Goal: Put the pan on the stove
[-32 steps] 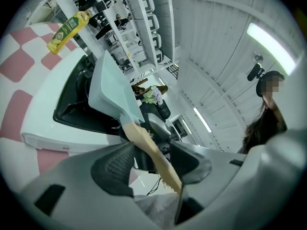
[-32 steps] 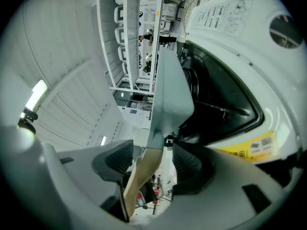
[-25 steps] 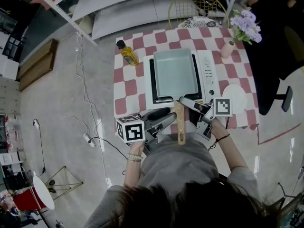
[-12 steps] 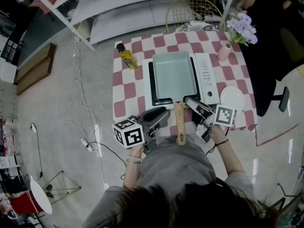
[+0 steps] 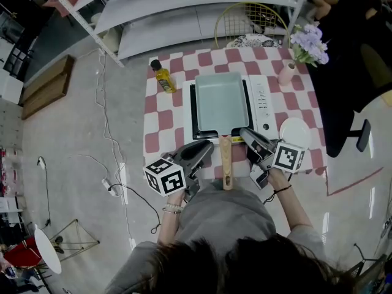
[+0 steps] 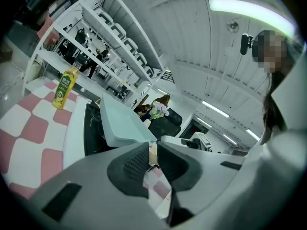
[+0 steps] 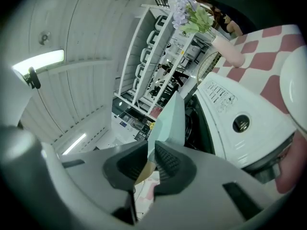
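The rectangular pan (image 5: 220,101) is seen resting on the white stove (image 5: 264,100), its wooden handle (image 5: 226,161) flanked by the left gripper (image 5: 205,147) and right gripper (image 5: 246,135) — both sets of jaws closing to a narrow gap, nothing pinched. Print on the stove's panel and the yellow bottle (image 5: 164,73) is too small to be read.
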Demonstrator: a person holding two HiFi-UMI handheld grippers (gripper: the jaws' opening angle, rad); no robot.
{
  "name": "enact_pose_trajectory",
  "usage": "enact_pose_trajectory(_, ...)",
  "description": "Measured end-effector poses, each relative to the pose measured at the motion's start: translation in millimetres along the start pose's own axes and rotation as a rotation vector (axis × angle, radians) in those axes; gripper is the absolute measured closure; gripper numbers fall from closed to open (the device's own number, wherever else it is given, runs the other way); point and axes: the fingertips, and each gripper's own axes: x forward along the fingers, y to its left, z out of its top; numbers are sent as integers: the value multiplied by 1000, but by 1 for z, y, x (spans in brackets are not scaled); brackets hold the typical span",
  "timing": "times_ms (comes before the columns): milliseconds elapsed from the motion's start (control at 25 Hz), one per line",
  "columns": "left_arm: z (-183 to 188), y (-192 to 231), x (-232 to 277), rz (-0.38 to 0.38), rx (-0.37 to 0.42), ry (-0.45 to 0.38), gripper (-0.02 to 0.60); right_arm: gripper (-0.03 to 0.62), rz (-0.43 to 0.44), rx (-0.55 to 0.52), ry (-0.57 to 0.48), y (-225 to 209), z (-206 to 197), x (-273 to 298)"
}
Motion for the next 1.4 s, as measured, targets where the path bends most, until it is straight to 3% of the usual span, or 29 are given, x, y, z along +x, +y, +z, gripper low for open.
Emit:
enact_pose_trajectory(520, 20, -6, -14, 153, 161, -100, 534, 562, 4, -264, -38, 19, 28, -14)
enact_pose_trajectory(1040, 34, -20, -29, 247, 311, -181, 546, 571, 4, -400, -69, 31, 43, -28)
enact_pose_trajectory(1400, 36, -20, -37, 319, 403, -192, 549, 571, 10, -521, -72, 37, 46, -32)
